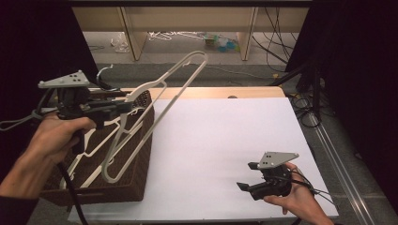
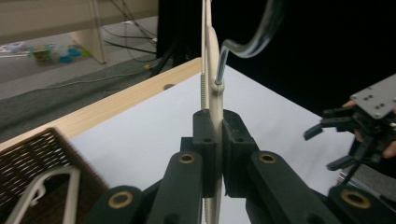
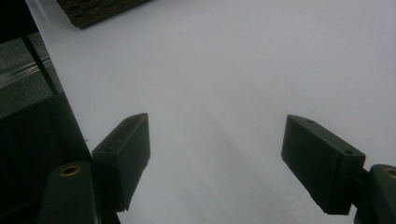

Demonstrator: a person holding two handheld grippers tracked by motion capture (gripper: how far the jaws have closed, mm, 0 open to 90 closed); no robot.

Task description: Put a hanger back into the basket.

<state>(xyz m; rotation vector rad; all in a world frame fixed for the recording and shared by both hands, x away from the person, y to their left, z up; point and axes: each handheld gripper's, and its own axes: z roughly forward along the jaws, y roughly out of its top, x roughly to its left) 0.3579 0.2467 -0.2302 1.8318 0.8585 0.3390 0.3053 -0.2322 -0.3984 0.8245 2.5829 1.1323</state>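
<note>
We see the left tongs [image 1: 123,108] clamped on a white hanger [image 1: 155,112] near its neck, holding it tilted in the air above the basket [image 1: 141,154] at the tabletop's [image 1: 225,140] left edge. In the left gripper view the hanger's metal hook [image 2: 247,44] is cut off at the top. More hangers [image 1: 89,161] lie in the basket, partly hidden. The right tongs [image 1: 248,176] stand wide open with nothing between them, low over the bare tabletop at the near right.
</note>
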